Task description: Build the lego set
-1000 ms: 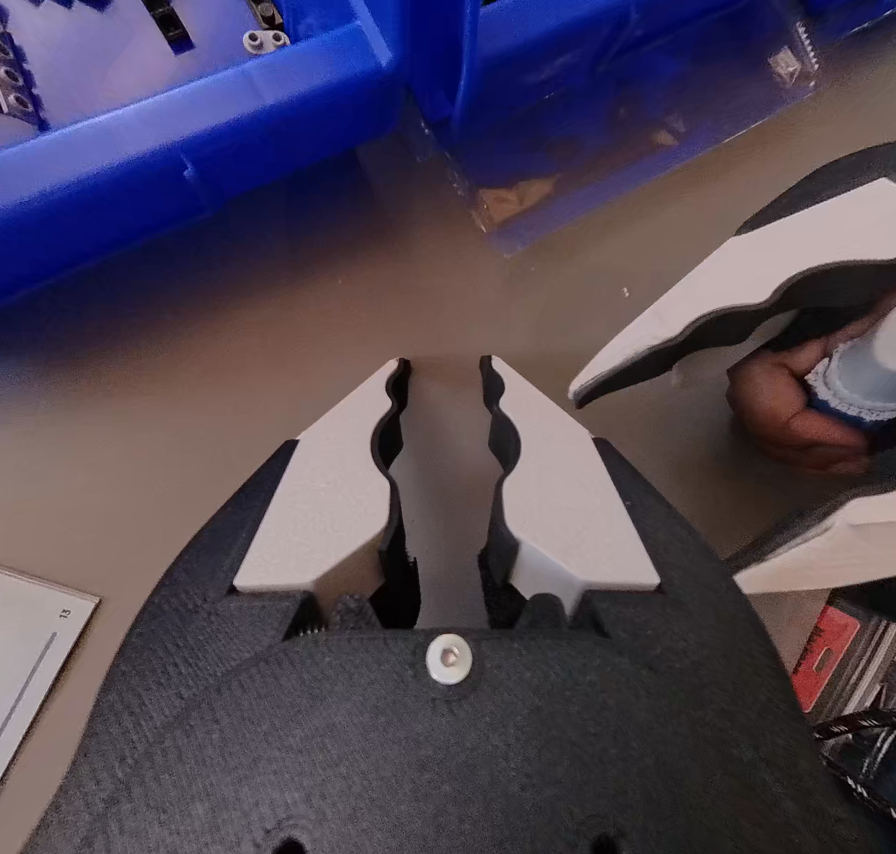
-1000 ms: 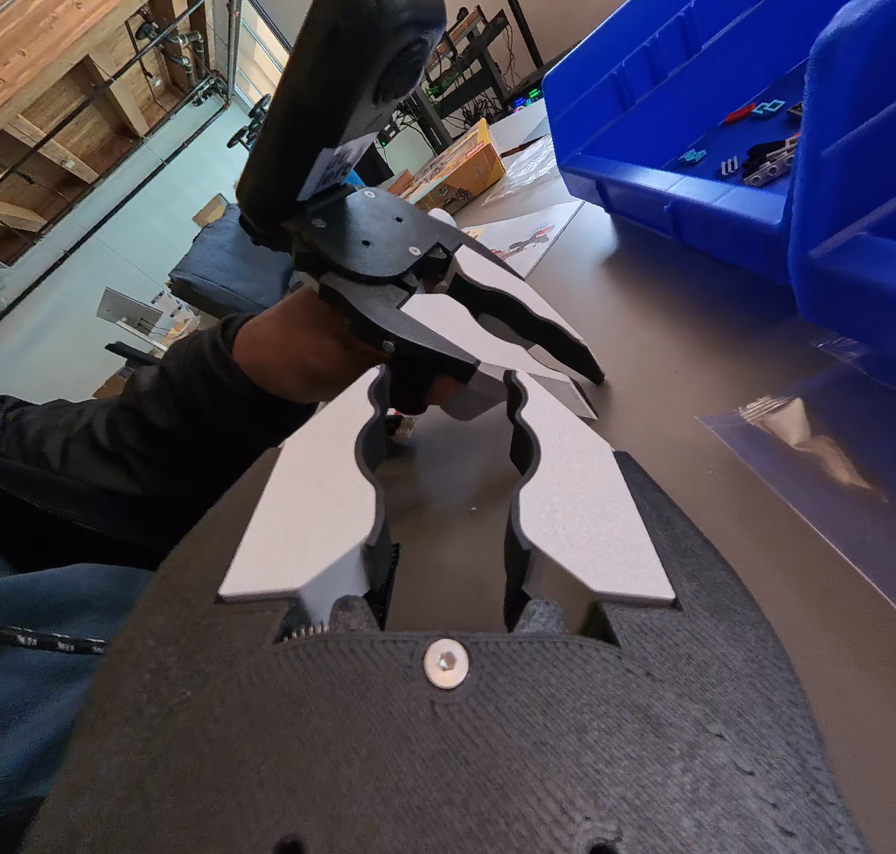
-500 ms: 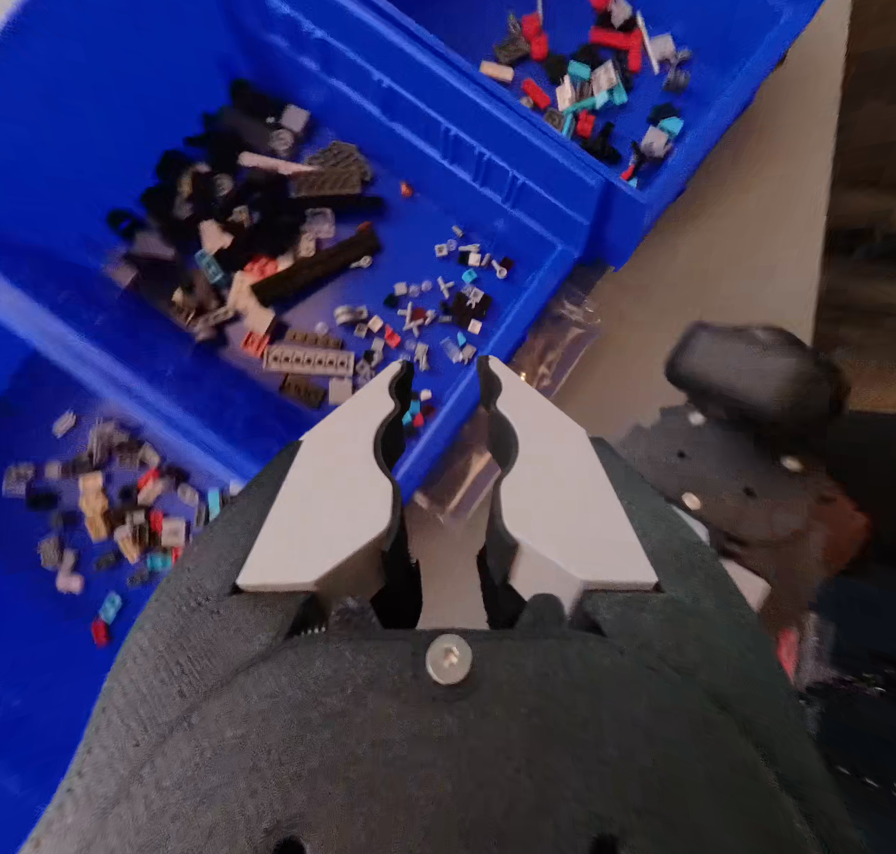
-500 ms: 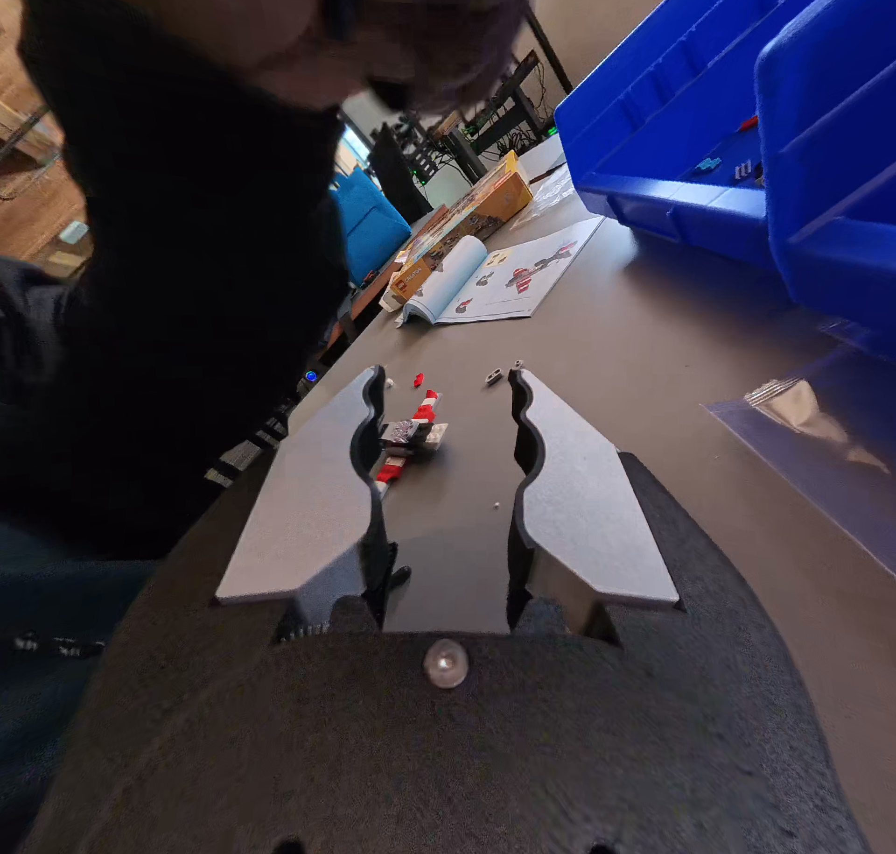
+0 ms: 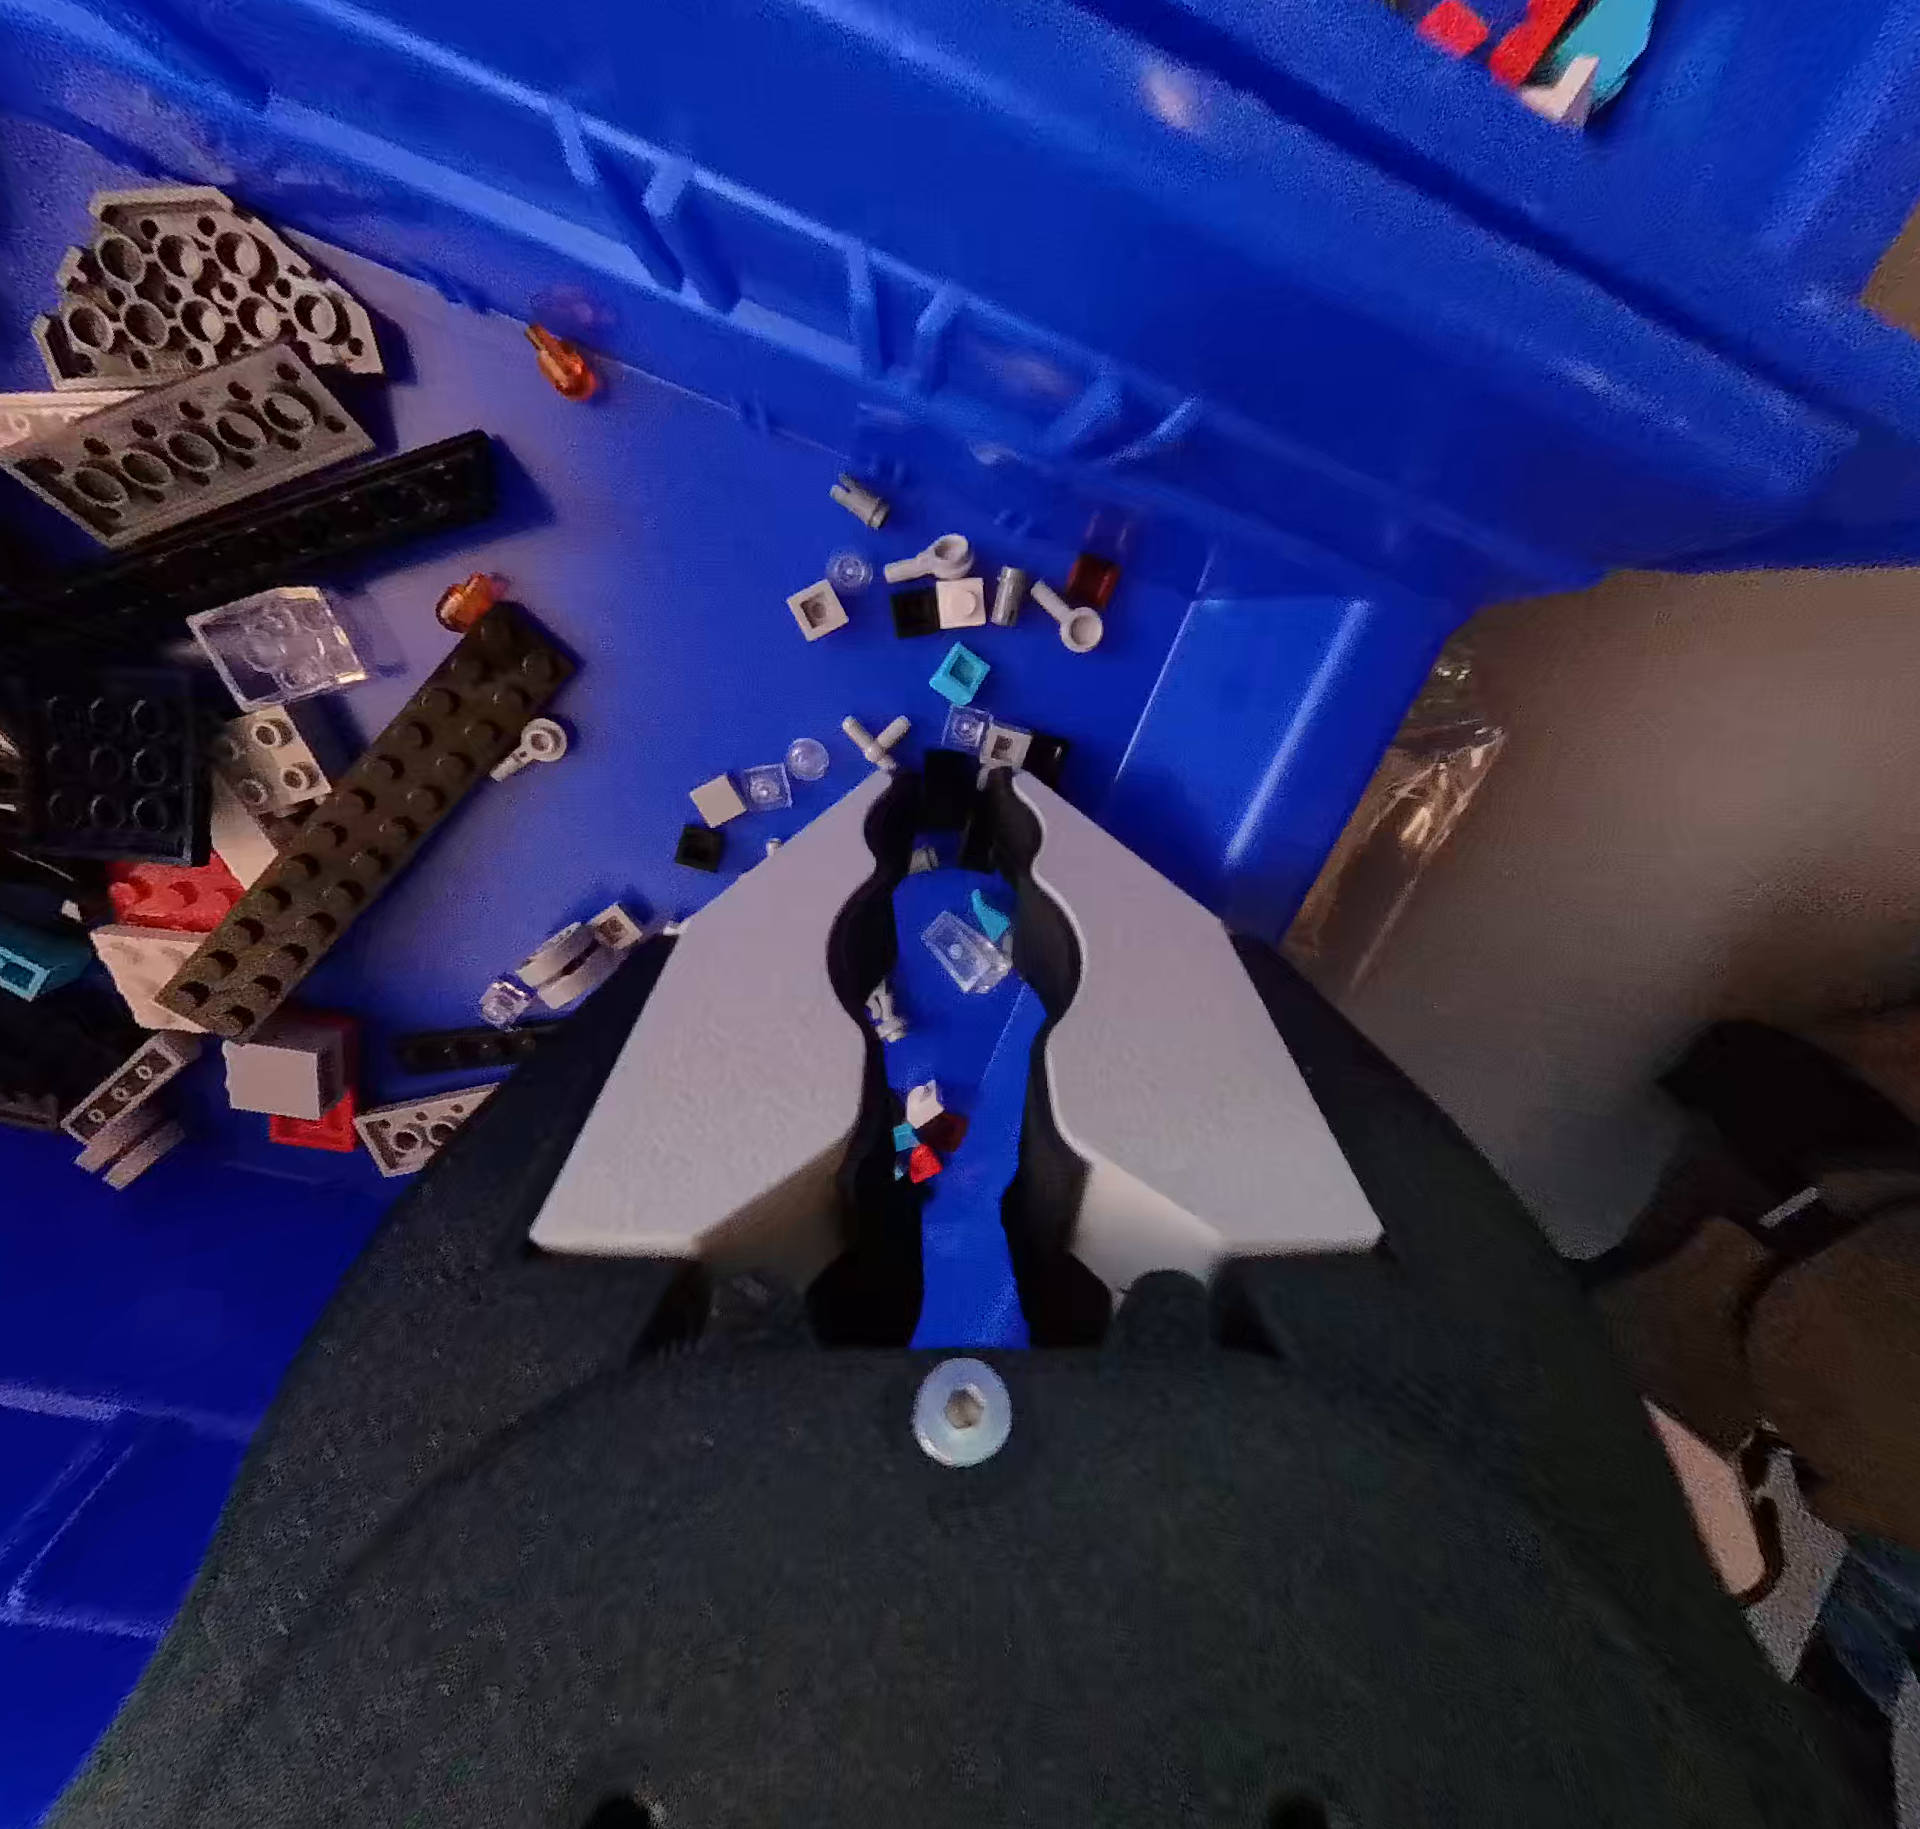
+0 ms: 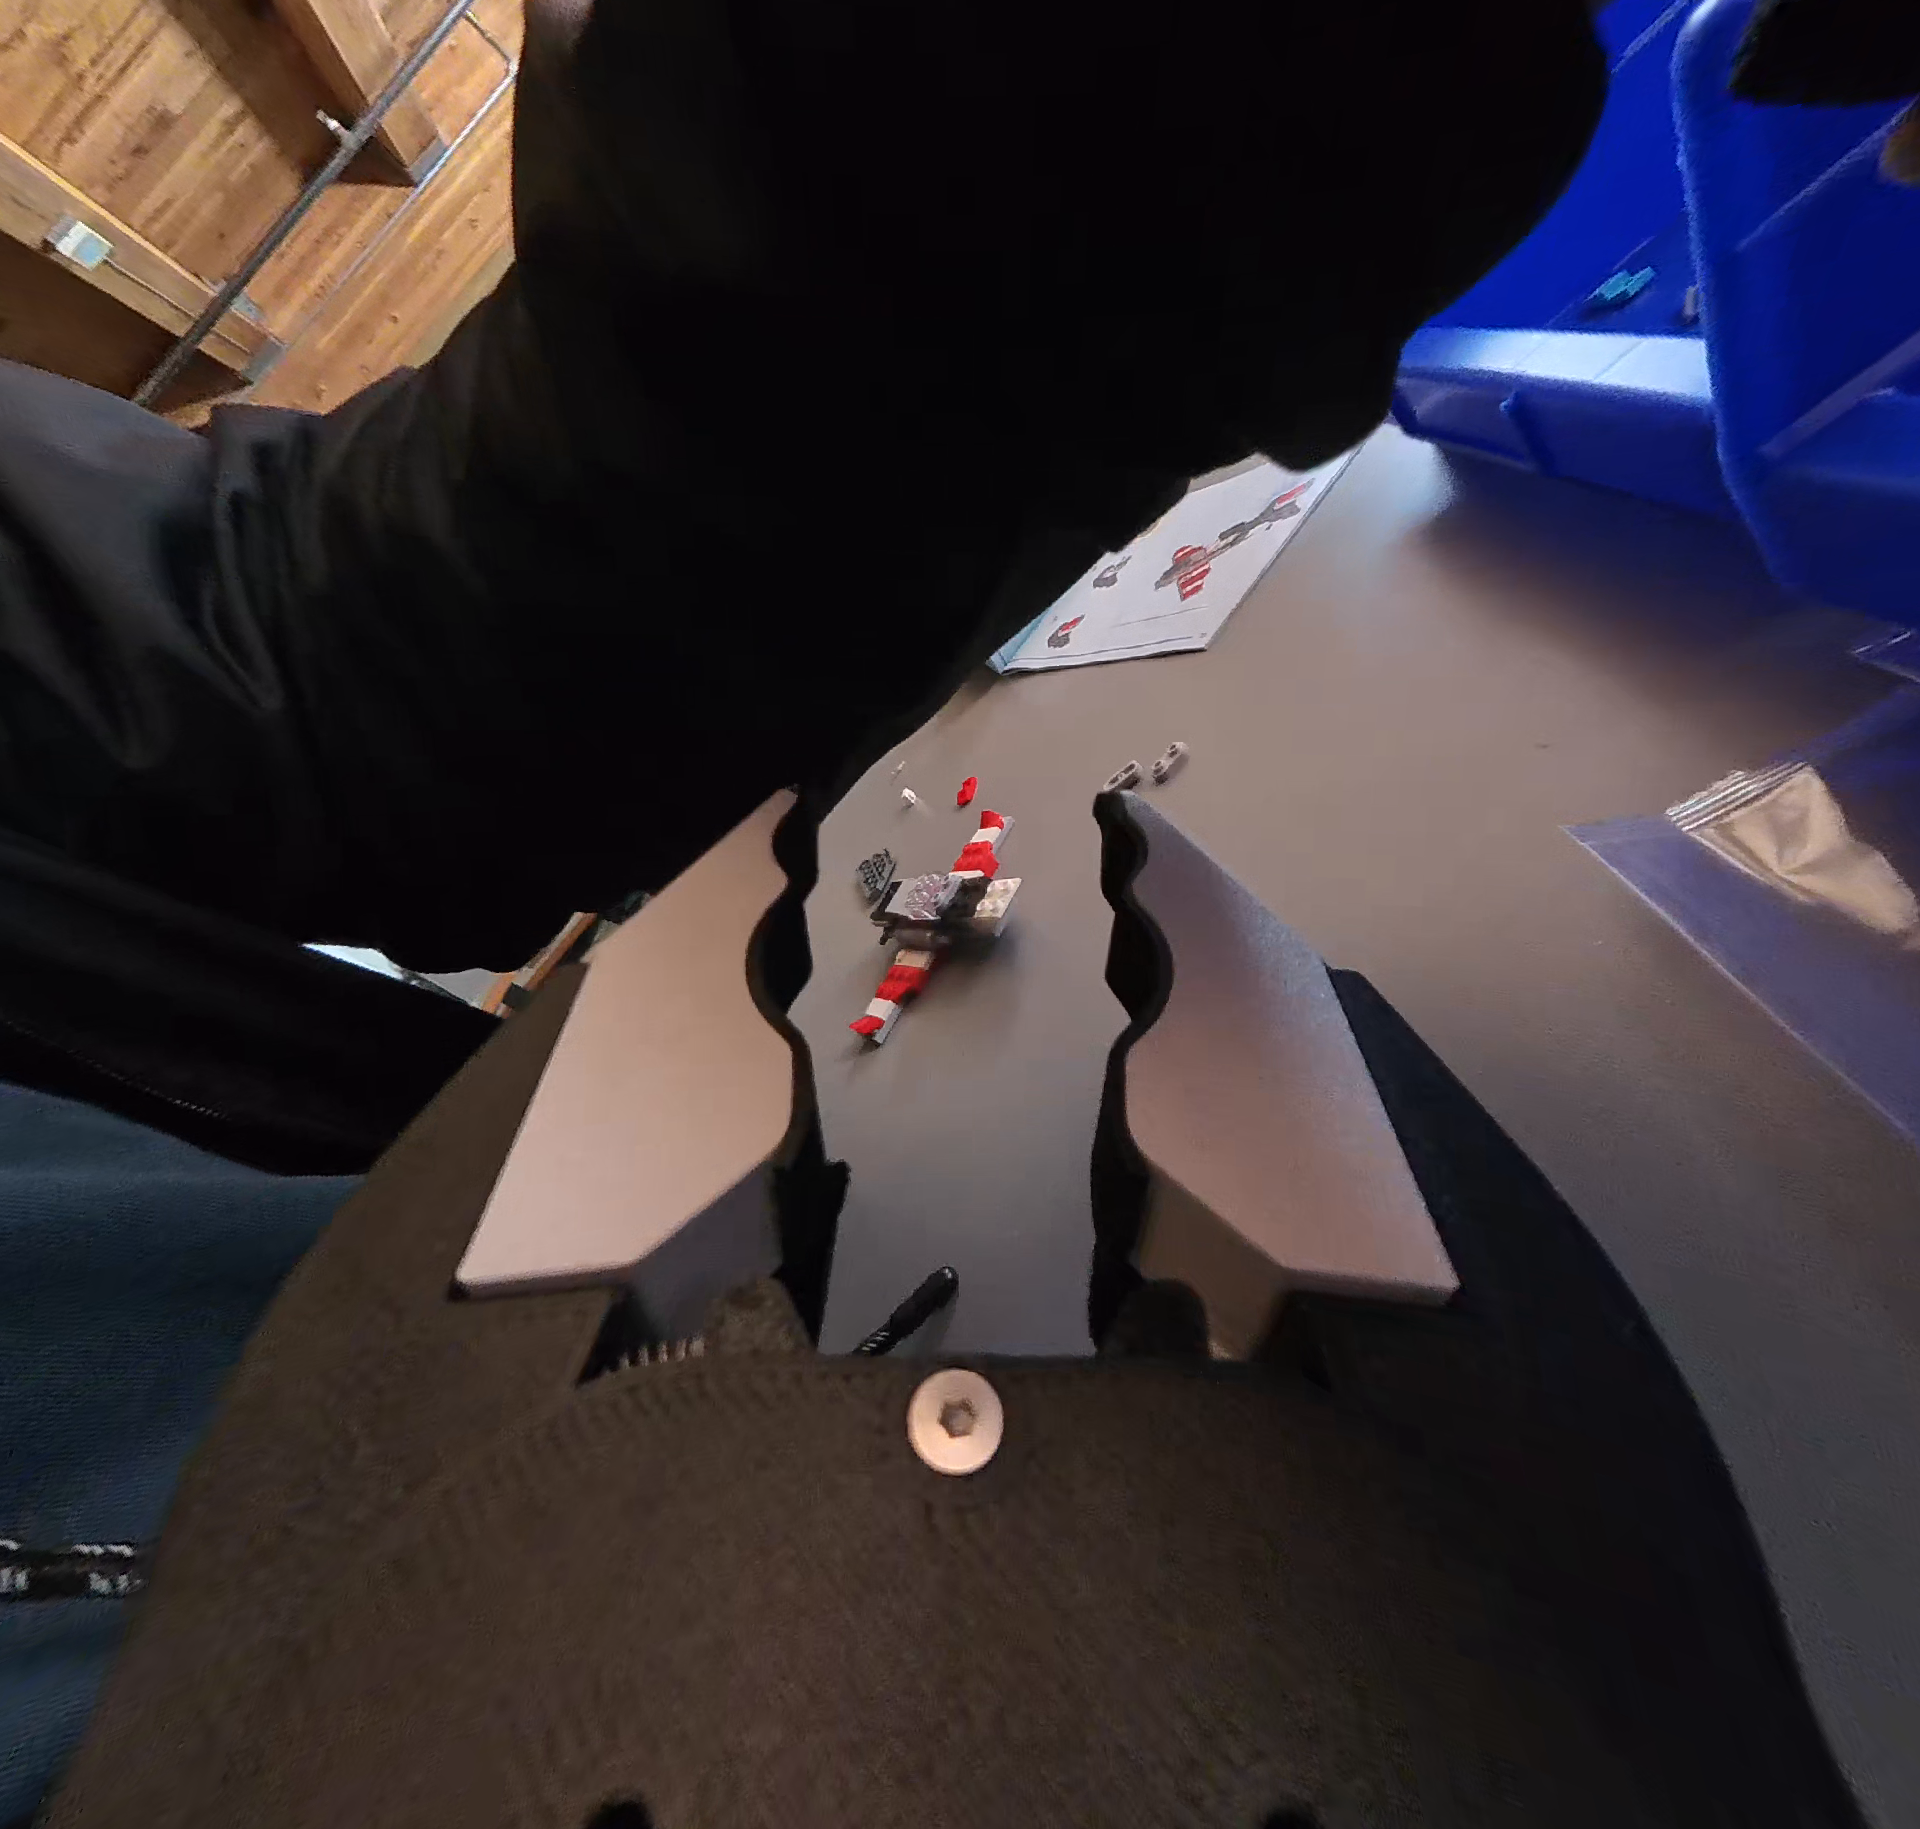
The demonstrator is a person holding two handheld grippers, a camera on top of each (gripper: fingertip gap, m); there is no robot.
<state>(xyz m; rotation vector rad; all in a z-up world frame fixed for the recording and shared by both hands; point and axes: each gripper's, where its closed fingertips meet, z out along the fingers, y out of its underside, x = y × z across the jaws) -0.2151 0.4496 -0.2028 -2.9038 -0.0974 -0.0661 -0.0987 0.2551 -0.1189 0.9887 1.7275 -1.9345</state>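
Observation:
My left gripper (image 5: 945, 792) is down inside a blue bin (image 5: 1039, 345) of loose lego pieces. Its jaws stand a narrow gap apart, with a small black piece (image 5: 943, 782) between the tips; I cannot tell whether the pads touch it. Small grey, clear and cyan pieces (image 5: 958, 673) lie just beyond the tips. My right gripper (image 6: 945, 813) is open and empty, low over the grey table (image 6: 1455, 948). It points at a partly built red, white and grey model (image 6: 935, 917) lying ahead of the tips.
Long black plates (image 5: 364, 823) and grey plates (image 5: 187, 356) lie at the bin's left. A second blue bin (image 5: 1558, 23) stands behind. A dark sleeve (image 6: 831, 325) crosses over the right view. An open instruction booklet (image 6: 1174, 584), loose small pieces (image 6: 1143, 766) and a plastic bag (image 6: 1787, 854) lie on the table. Left tips to right tips: about 25 cm.
My left gripper has swung from over the bare table up over the bins and dropped into one, and its jaws have narrowed. The right gripper has stayed open, nearly still.

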